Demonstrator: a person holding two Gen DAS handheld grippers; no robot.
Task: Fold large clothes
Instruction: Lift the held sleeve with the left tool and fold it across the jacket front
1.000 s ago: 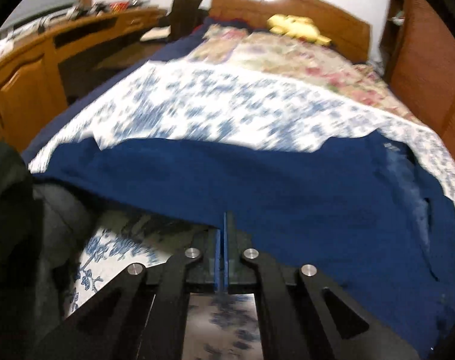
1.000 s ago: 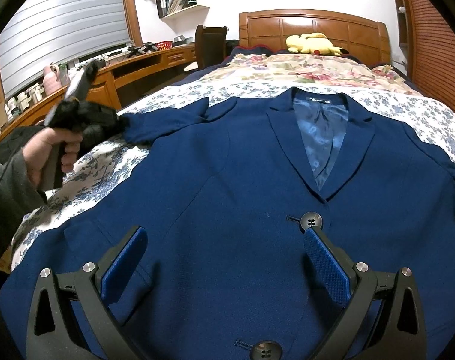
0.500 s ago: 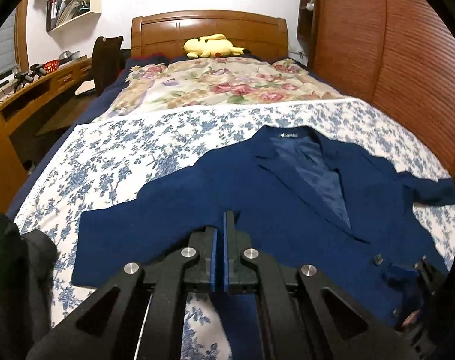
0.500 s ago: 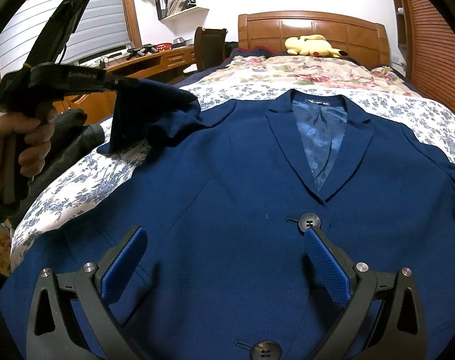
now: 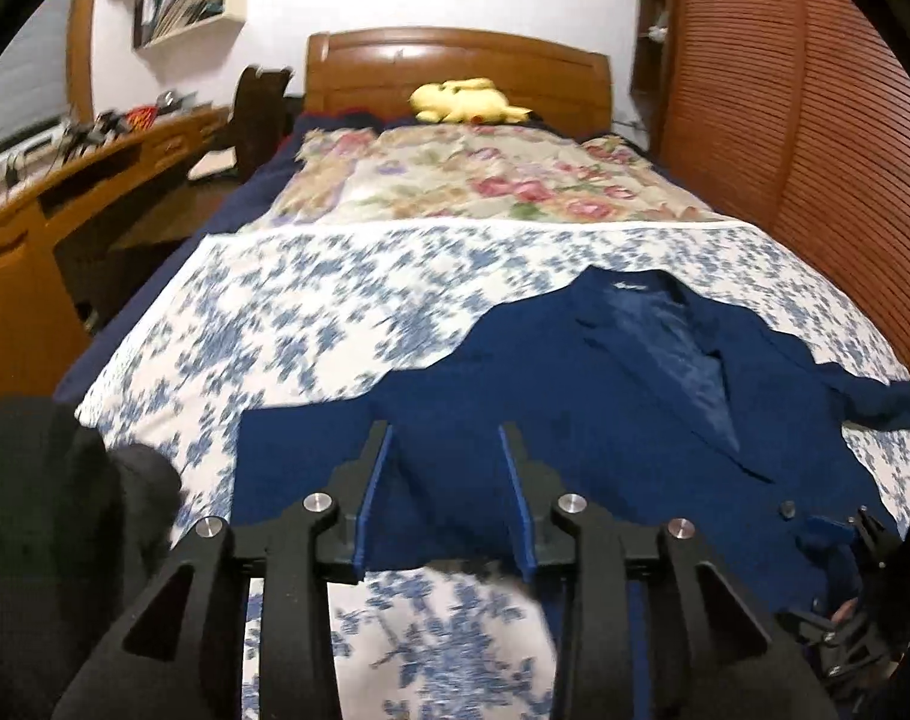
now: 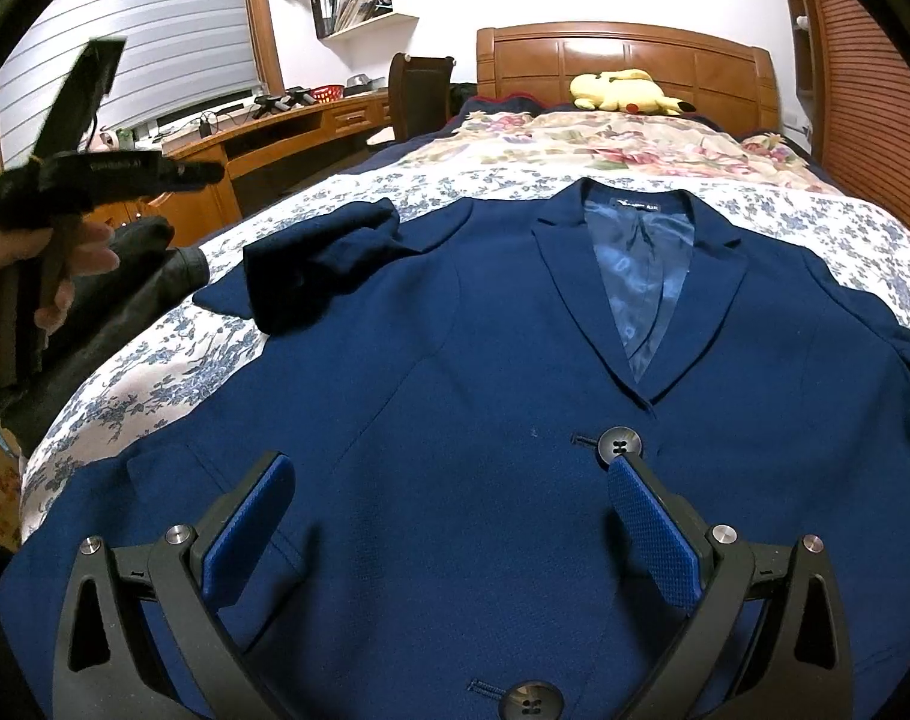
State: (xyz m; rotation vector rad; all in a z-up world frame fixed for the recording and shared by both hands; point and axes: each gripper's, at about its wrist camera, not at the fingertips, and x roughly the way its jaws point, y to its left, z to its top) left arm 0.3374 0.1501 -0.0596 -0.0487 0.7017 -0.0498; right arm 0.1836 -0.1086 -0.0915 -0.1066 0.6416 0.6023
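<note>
A navy blue jacket lies face up on the bed, collar toward the headboard, buttons closed. Its left sleeve lies crumpled and folded in over the shoulder. My left gripper is open and empty, above the sleeve; in the right wrist view it hovers in the air left of the jacket, apart from the cloth. My right gripper is open and empty, low over the jacket's front, one pad just below a button. The right sleeve lies bunched at the bed's right side.
The bed has a blue-flowered sheet and a rose quilt. A yellow plush toy lies by the wooden headboard. A wooden desk and chair stand left; a slatted wardrobe stands right. A dark garment lies at the bed's left edge.
My left gripper was shut on the sleeve and carried it up and inward. It has opened and the sleeve has dropped onto the jacket's shoulder. The right gripper has not moved.
</note>
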